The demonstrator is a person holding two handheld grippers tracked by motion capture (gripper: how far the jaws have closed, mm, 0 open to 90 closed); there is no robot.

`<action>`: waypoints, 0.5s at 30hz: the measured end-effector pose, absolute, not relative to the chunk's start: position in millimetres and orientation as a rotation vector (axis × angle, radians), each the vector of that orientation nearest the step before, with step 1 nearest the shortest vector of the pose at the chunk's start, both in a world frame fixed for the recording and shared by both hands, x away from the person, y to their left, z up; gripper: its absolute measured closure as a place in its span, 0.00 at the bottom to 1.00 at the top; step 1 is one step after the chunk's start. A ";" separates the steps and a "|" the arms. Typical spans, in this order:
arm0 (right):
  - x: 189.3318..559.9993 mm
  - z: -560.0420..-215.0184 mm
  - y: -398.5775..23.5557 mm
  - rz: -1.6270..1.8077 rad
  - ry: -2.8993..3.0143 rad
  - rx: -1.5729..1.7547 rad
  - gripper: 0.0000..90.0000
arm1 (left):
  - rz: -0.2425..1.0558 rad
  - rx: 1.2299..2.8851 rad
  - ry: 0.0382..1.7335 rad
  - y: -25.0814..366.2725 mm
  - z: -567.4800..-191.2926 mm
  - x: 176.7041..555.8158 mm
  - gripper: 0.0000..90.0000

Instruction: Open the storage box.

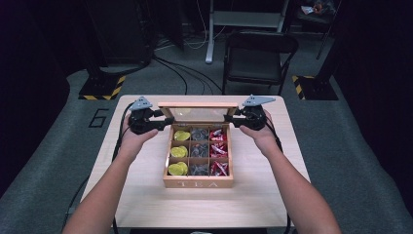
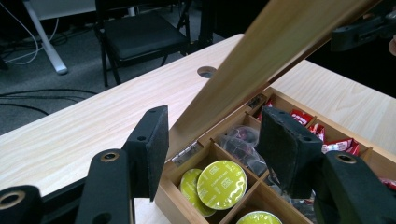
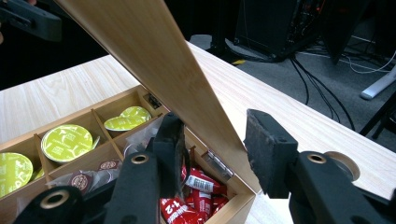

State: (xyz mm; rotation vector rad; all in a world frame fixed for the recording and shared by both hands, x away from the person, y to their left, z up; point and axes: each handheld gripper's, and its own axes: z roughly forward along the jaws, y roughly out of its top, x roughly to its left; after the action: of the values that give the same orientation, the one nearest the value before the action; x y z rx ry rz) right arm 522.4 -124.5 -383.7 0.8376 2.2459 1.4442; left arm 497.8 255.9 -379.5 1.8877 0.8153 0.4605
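Note:
A wooden tea box (image 1: 197, 183) marked TEA stands mid-table, its glass-paned lid (image 1: 197, 105) raised at the back. Yellow-green capsules (image 1: 179, 151) fill the left column, dark sachets (image 1: 198, 150) the middle, red packets (image 1: 218, 148) the right. My left gripper (image 1: 165, 122) is at the lid's left end. In its own view the left gripper (image 2: 212, 135) straddles the lid (image 2: 261, 56) without pressing on it. My right gripper (image 1: 230, 119) is at the lid's right end. The right gripper (image 3: 215, 140) also has the lid (image 3: 154, 51) between its pads, with a gap.
The light wooden table (image 1: 146, 195) has free surface around the box and a cable hole (image 2: 206, 71) near its far edge. A black folding chair (image 1: 258, 56) stands behind the table. Cables run over the grey floor.

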 end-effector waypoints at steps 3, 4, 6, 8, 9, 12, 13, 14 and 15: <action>525.1 -382.9 -124.5 1.449 2.243 0.841 0.65 | 0.469 1.881 0.822 255.1 -381.6 501.3 0.48; 525.9 -382.5 -124.4 1.448 2.244 0.842 0.65 | 0.468 1.876 0.827 255.3 -382.1 502.3 0.49; 527.1 -381.7 -124.0 1.446 2.242 0.845 0.66 | 0.470 1.869 0.833 256.6 -383.1 504.4 0.51; 529.3 -381.2 -123.7 1.444 2.238 0.840 0.66 | 0.466 1.855 0.842 257.6 -384.2 506.5 0.54; 529.8 -381.0 -123.3 1.447 2.235 0.847 0.66 | 0.462 1.853 0.842 258.4 -384.6 507.5 0.55; 531.2 -381.0 -123.2 1.449 2.236 0.853 0.66 | 0.465 1.837 0.857 258.4 -386.1 509.8 0.59; 531.6 -381.1 -123.0 1.449 2.236 0.853 0.66 | 0.465 1.833 0.863 258.1 -386.4 510.7 0.60; 531.8 -381.2 -122.9 1.447 2.240 0.854 0.66 | 0.471 1.834 0.863 258.3 -386.5 511.8 0.62; 532.1 -381.4 -122.6 1.443 2.242 0.851 0.66 | 0.476 1.828 0.870 257.6 -386.9 512.5 0.63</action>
State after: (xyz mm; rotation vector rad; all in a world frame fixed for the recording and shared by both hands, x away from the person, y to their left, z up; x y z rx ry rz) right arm 532.1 -122.6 -381.4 0.8506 2.2420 1.4434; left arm 512.5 257.6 -386.9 1.8284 0.8703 0.4765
